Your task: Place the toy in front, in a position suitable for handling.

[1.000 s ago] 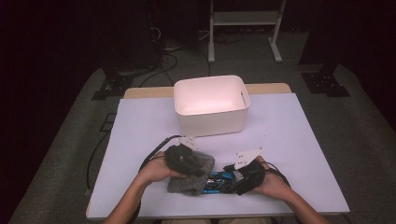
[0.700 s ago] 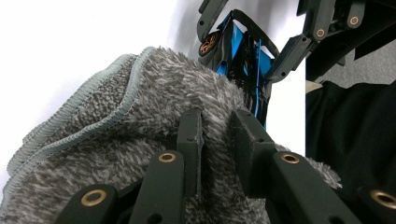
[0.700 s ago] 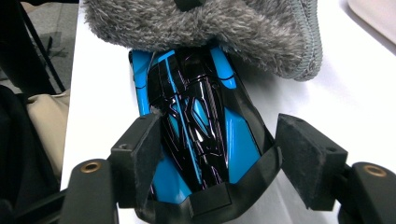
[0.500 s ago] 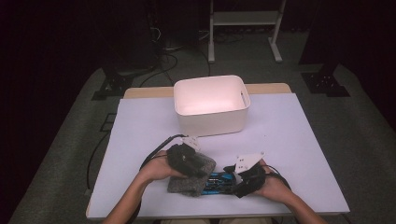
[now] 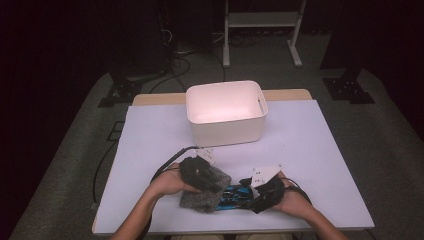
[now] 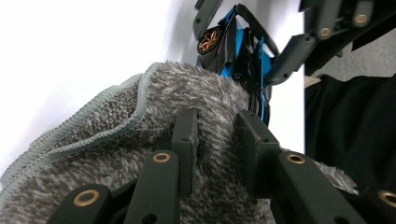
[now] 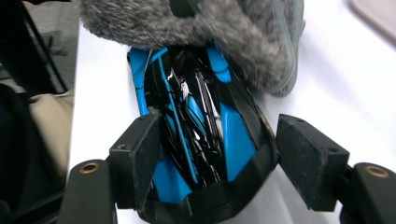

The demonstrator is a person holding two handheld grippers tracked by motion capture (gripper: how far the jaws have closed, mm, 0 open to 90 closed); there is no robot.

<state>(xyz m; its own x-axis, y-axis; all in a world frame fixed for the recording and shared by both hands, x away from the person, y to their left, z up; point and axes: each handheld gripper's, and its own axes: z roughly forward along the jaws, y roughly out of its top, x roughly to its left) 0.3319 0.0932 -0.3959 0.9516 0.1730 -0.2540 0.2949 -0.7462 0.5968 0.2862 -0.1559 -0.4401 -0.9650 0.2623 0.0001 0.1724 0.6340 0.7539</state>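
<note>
A blue and black toy car [image 5: 234,196] lies near the table's front edge, its front under a grey fluffy cloth [image 5: 200,200]. My left gripper [image 5: 214,184] presses down on the cloth. In the left gripper view its jaws [image 6: 215,123] have just been closing and pinch a fold of the cloth [image 6: 93,154], with the car [image 6: 236,51] just beyond. My right gripper [image 5: 248,192] comes in from the right. Its pads [image 7: 140,154] sit on both sides of the car's [image 7: 196,112] rear end, shut on it, and the cloth [image 7: 210,28] covers the far end.
A white bin [image 5: 227,112] stands past the hands at mid-table. The white table top [image 5: 320,150] spreads to both sides. Cables [image 5: 165,167] trail from the grippers near the front edge. Dark floor, stands and wires lie beyond the table.
Both hands keep their place over the car and cloth; the plate on the right gripper has shifted slightly toward the person.
</note>
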